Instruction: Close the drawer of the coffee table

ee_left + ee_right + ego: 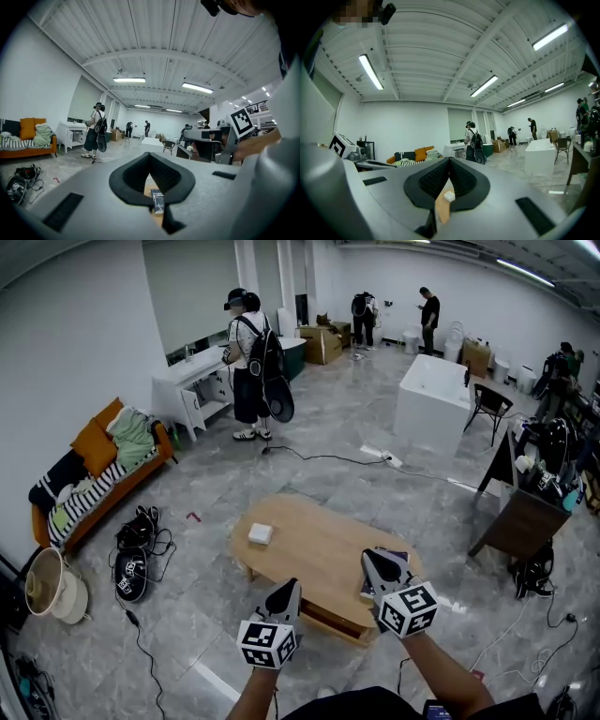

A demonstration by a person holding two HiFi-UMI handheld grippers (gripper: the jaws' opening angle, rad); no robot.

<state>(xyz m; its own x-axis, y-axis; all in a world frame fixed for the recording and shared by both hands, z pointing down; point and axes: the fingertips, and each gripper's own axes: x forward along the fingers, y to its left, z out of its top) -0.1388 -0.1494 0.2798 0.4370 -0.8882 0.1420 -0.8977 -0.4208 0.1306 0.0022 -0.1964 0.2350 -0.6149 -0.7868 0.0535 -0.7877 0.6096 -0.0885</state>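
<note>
A light wooden oval coffee table (309,545) stands on the grey floor below me. Its drawer (330,619) sticks out a little from the near edge. My left gripper (293,586) hovers shut over the table's near edge, just above the drawer, holding nothing. My right gripper (368,559) is shut and empty too, above the table's near right part, over a dark book (368,589). In the left gripper view, the shut gripper (150,156) frames the book (158,200) on the tabletop. Through the right gripper (450,162), a small white box (448,196) shows on the wood.
The white box (261,533) lies at the table's left. An orange sofa (94,474) with clothes lines the left wall, with cables and bags (136,554) before it. A dark side table (525,521) stands right. A person with a backpack (251,367) stands far back.
</note>
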